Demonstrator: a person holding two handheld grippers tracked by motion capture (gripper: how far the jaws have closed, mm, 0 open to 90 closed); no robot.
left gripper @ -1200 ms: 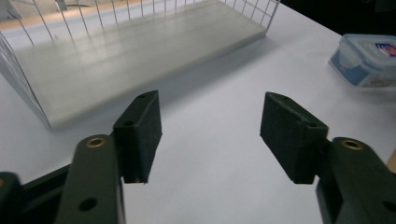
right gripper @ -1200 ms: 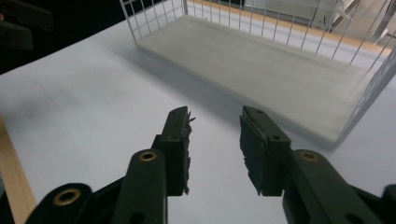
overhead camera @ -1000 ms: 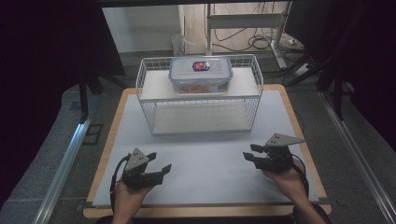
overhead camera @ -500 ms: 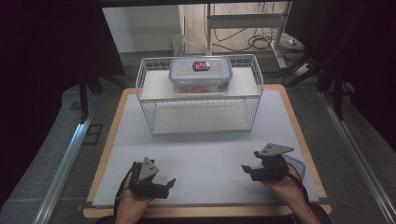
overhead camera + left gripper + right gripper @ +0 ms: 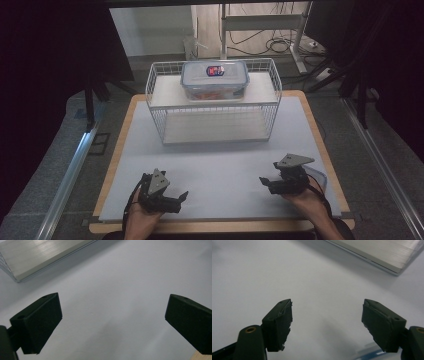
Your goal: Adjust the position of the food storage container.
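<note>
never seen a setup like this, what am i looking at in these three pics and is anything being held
A person sits at a table and holds a hand tool in each hand. Each tool has two black fingers that open and shut.

The high view looks down from above the person. The left gripper and right gripper rest near the front edge. Farther back stands a white wire rack with a lidded plastic box on its top shelf.

The other two pictures come from cameras riding on the grippers. They look out between each tool's own fingers at the bare white table top.

Both grippers are open, their fingers having just spread, and nothing is held.
</note>
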